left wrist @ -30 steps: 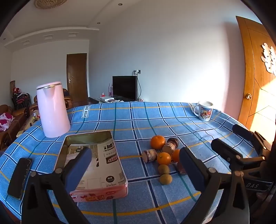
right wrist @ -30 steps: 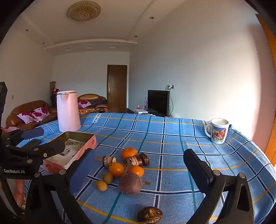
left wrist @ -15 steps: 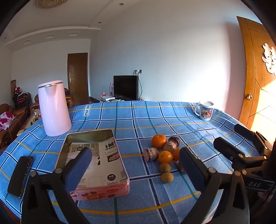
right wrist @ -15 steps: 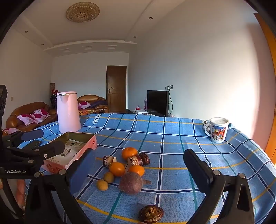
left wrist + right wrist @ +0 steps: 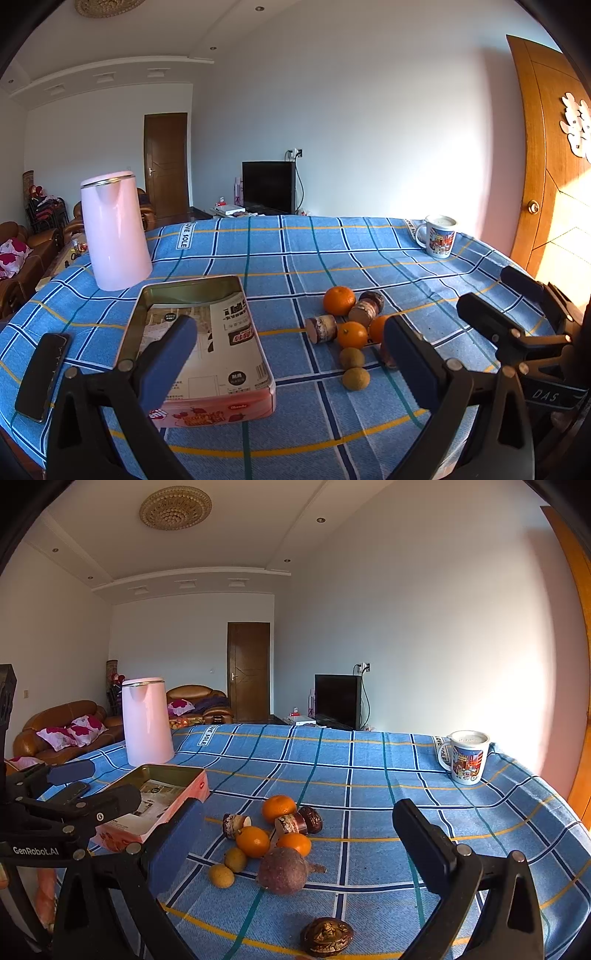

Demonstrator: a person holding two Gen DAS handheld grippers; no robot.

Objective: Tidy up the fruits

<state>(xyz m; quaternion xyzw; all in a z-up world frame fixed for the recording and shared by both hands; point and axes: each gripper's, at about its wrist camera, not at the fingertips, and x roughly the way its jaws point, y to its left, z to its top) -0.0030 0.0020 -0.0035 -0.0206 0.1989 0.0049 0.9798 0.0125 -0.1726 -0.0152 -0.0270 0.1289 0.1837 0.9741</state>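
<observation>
From the left wrist camera: the left gripper [image 5: 288,341] hangs above the near edge of the worktop [image 5: 369,251], jaws spread wide and nothing between them. Right under its left finger sits the open tin [image 5: 195,332], paper-lined and free of fruit, probably the place the fruit is meant to go. The fruits [image 5: 349,332] lie bunched just right of the tin: oranges, two small brownish ones, a few dark decorated pieces among them. A pink kettle [image 5: 114,230] stands behind the tin, a phone [image 5: 42,369] lies at the left edge, a mug [image 5: 437,236] sits far back right.

Over to the right wrist camera: the right gripper [image 5: 299,834] is also released, fingers wide, framing the fruits [image 5: 269,842] from above, so it looks set for a first pick. A large purple-brown fruit [image 5: 284,869] is closest, a dark patterned ornament [image 5: 327,934] lies apart, nearer the camera. The tin [image 5: 162,794] waits to the left, with the left gripper [image 5: 92,786] poised beside it. Nothing is sorted yet.
</observation>
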